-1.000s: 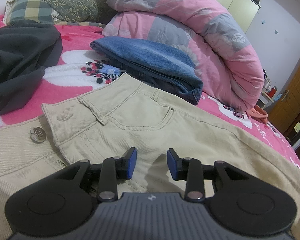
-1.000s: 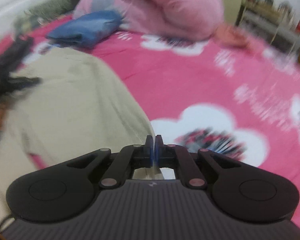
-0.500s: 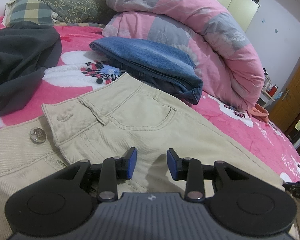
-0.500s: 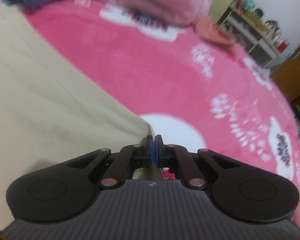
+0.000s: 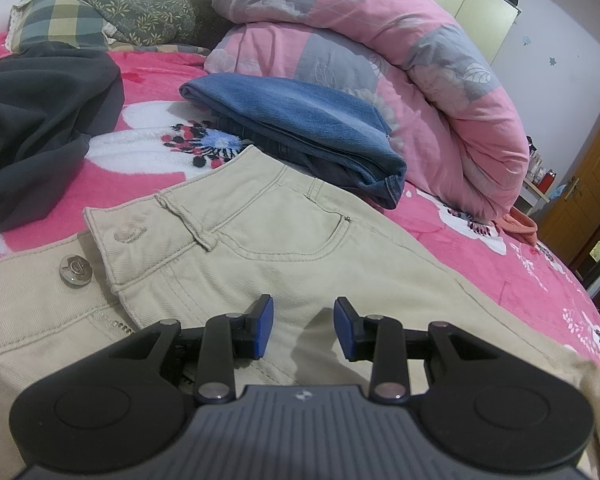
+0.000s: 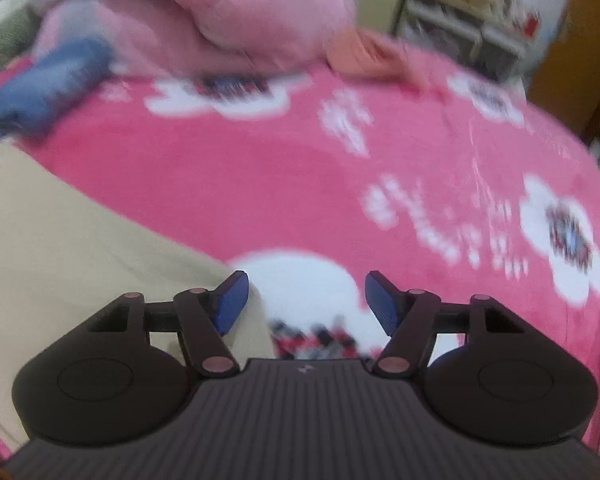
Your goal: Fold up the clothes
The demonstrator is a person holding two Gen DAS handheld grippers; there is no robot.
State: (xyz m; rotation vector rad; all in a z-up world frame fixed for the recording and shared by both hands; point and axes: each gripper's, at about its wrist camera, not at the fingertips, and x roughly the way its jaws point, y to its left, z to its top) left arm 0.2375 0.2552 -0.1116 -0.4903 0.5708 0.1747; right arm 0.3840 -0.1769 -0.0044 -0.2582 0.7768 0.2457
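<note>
- Blue pads of the right gripper [image 6: 302,304] now stand apart and the jaws are opening; half a second ago they were pressed together at the edge of the beige trousers [image 6: 72,256].
- Nothing is between these pads now: the left pad is just over the corner of the beige cloth, the right pad is over the pink floral blanket [image 6: 300,168].
- The right wrist view is blurred, and the scene in it has shifted compared with the earlier frame; the gripper points down at the bed.
- The left gripper [image 5: 303,330] is partly open with nothing between its pads, same as one second ago, and its view has not changed.
- It points down over the front of the beige trousers [image 5: 260,248], near the zip; I cannot tell if the pads touch the cloth.
- The trousers lie flat on the blanket [image 5: 148,184], the waistband with a metal button [image 5: 75,271] at the left.
- Behind the waistband are folded blue jeans [image 5: 300,128], apart from the trousers.
- A dark garment [image 5: 36,120] lies at the far left on the blanket.
- A rolled pink and grey quilt [image 5: 380,60] is behind the jeans, and pillows [image 5: 100,20] are at the head of the bed.
</note>
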